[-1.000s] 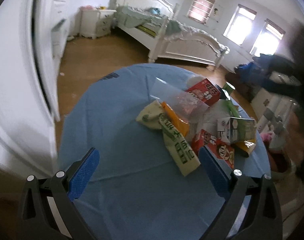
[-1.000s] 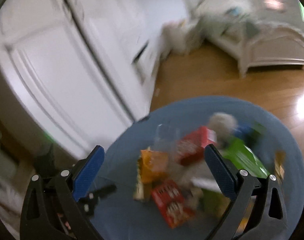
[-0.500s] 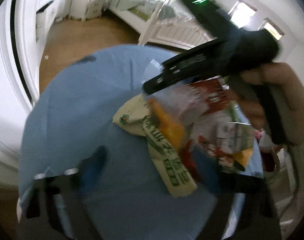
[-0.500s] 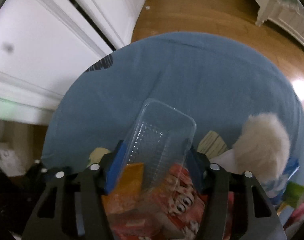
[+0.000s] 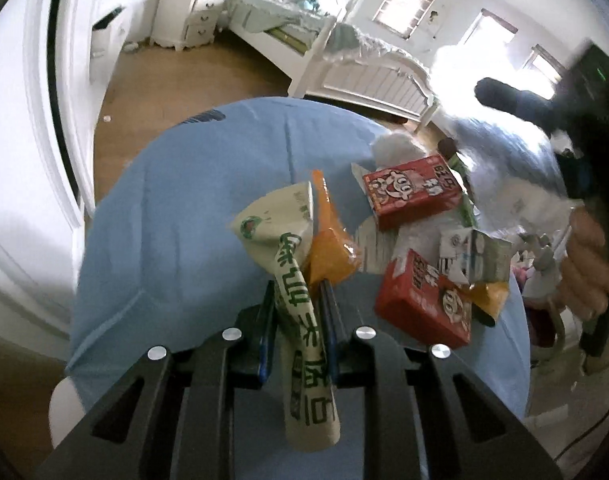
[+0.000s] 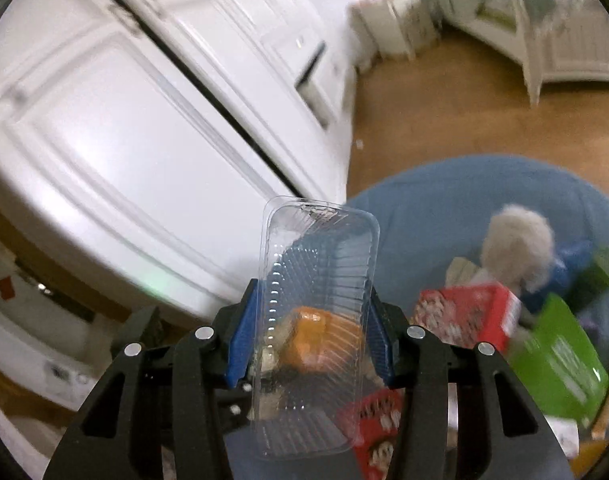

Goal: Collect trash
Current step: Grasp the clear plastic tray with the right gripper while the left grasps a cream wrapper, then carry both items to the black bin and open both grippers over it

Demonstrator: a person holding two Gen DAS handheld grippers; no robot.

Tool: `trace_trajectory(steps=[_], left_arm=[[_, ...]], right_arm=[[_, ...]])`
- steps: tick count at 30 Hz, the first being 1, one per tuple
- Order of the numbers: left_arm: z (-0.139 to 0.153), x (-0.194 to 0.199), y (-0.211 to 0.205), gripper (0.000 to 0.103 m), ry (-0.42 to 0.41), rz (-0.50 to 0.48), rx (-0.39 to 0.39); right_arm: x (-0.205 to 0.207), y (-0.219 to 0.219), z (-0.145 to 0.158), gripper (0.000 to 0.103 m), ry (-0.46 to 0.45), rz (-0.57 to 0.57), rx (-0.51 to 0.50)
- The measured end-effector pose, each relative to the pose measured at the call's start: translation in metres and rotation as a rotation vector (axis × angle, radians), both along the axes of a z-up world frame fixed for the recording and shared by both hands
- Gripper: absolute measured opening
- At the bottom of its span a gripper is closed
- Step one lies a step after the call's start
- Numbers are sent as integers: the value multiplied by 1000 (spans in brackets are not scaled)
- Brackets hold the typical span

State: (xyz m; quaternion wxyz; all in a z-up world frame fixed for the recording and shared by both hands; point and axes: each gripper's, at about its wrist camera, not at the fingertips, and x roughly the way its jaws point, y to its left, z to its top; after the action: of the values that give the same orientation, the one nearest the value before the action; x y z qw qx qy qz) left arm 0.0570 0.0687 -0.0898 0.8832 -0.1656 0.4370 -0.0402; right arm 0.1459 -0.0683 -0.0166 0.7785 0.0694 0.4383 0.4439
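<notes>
Between my left gripper [image 5: 297,300] jaws, closed: limp wrapper [image 5: 292,280], pinched mid-length. Right gripper [image 6: 310,332] clamps light, crushable tray [image 6: 316,280] by sides.

The left wrist view looks forward and down over the blue-clothed desk [image 5: 176,240] from close range, toward a white bed [image 5: 344,64]. The right wrist view sits higher, facing white cabinet doors [image 6: 144,140]. Both share the desk's litter pile.
</notes>
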Motion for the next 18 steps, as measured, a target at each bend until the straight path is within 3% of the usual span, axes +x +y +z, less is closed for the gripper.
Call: trace_trajectory(steps=[5, 8, 10, 13, 14, 18], left_arm=[[-6, -16, -12, 21, 9, 6, -31], [7, -25, -24, 21, -41, 19, -29], [22, -28, -31, 21, -78, 13, -28], [50, -25, -53, 21, -143, -34, 11], [59, -21, -66, 15, -161, -65, 42], [64, -6, -93, 13, -127, -106, 172]], right_arm=[[-53, -70, -10, 49, 28, -67, 49], [-33, -112, -11, 49, 52, -131, 86], [-52, -146, -13, 49, 38, -175, 109], [-66, -185, -12, 49, 26, -228, 167], [-61, -191, -12, 49, 21, -245, 179], [-70, -243, -14, 49, 34, -322, 229]])
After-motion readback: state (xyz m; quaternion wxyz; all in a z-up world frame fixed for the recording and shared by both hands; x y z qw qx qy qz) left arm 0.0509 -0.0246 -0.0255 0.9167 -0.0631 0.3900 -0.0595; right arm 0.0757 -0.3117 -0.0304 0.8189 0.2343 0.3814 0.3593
